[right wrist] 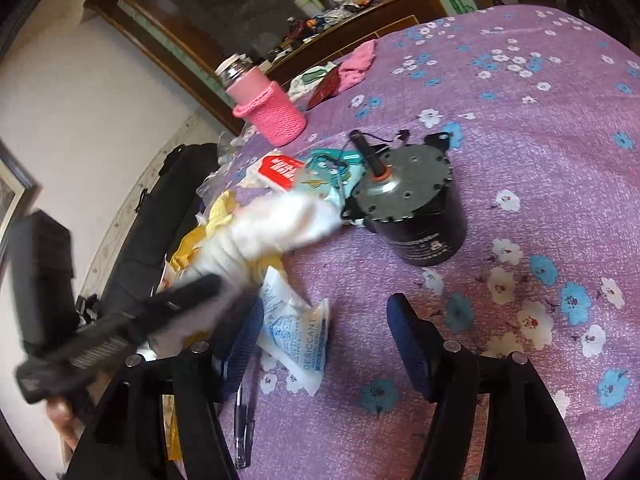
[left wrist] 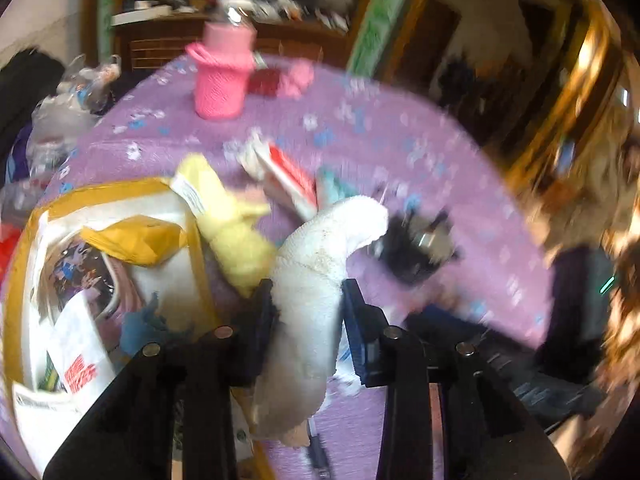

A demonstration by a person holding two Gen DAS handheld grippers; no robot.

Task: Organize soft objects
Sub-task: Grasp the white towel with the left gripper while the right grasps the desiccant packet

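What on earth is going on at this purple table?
A person is tidying soft things with two handheld grippers. The left gripper is clamped on a white fluffy towel roll, carried above the purple flowered tablecloth beside a yellow soft cloth. The right gripper is open and empty, near a white desiccant packet and a black cylindrical motor.
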